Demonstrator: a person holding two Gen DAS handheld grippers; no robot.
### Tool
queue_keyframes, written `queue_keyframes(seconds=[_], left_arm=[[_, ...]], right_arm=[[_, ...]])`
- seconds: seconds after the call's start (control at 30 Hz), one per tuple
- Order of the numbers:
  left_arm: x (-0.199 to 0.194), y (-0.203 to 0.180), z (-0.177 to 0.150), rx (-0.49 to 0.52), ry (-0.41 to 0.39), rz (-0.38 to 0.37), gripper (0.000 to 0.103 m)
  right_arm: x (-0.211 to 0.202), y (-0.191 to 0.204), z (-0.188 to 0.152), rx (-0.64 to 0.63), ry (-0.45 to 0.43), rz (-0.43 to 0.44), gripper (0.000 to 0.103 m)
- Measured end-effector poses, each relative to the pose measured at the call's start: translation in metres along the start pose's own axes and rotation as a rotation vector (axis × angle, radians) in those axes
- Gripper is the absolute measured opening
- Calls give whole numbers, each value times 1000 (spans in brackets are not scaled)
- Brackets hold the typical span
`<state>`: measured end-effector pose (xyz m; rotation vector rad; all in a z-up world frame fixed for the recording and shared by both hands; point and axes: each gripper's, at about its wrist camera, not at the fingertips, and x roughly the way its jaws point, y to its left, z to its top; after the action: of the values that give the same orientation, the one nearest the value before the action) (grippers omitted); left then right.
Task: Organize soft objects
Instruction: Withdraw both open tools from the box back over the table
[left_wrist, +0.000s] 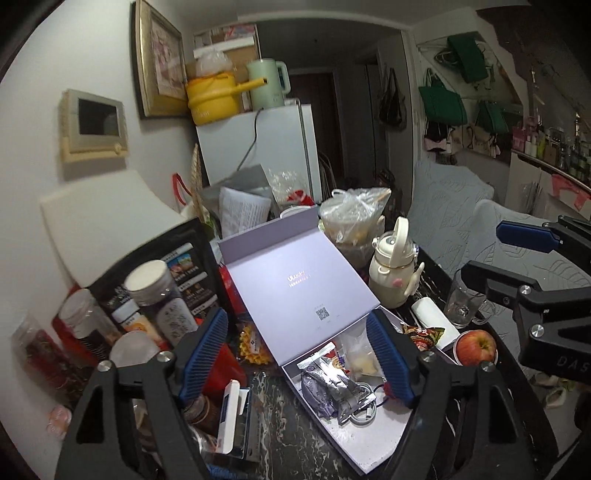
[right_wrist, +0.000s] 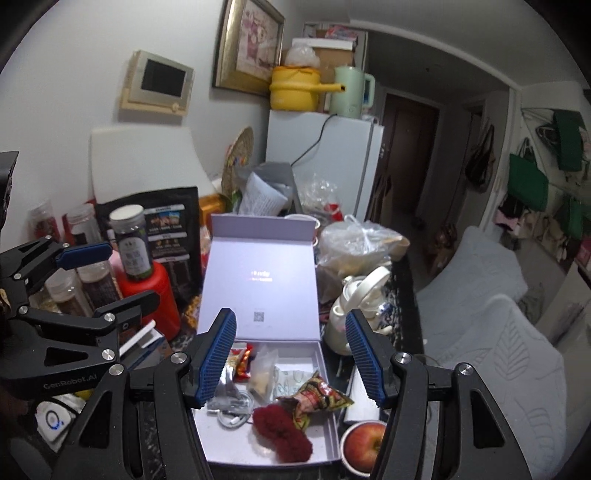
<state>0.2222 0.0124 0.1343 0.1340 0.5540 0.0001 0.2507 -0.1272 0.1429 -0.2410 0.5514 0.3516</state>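
On the cluttered dark tabletop (right_wrist: 413, 295) stands an open lavender box (right_wrist: 321, 369), lid raised toward the far wall. Its tray holds the soft items: a red fuzzy scrunchie (right_wrist: 282, 432) near the front edge, a crumpled snack packet (right_wrist: 317, 397) partly over the right rim, a silver foil pouch (left_wrist: 325, 384), a clear bag (right_wrist: 264, 371) and a white cable (right_wrist: 232, 410).

Left gripper (left_wrist: 299, 354) — jaws apart, nothing between the pads — hangs above the tray's rear half. Right gripper (right_wrist: 291, 358) — jaws likewise parted and empty — hangs above the tray; the scrunchie and snack packet lie below and between its fingers, untouched. An apple (right_wrist: 364, 445) sits in a bowl just right of the box.
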Motion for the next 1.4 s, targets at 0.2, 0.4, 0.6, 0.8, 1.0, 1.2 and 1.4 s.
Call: queue_keyframes(seconds=[0.2, 0.4, 0.6, 0.8, 1.0, 1.2, 1.4], left_arm=[[-53, -8, -12, 12, -67, 1, 102], [-94, -20, -35, 27, -120, -20, 103], [-117, -31, -65, 31, -136, -45, 103], [-125, -36, -93, 14, -130, -55, 103], [-129, -38, -123, 10, -109, -40, 103], [-120, -37, -149, -8, -46, -50, 103], [-110, -38, -175, -43, 9, -52, 103]], right_arm=[[-59, 2, -13, -2, -77, -67, 84], [-104, 1, -38, 47, -117, -102, 90], [-135, 14, -71, 40, -151, -144, 92], [-150, 28, -104, 44, -152, -158, 92], [-145, 40, -135, 75, -114, -149, 92], [-136, 50, -161, 94, -64, -125, 92], [-129, 52, -183, 135, -19, -110, 92]])
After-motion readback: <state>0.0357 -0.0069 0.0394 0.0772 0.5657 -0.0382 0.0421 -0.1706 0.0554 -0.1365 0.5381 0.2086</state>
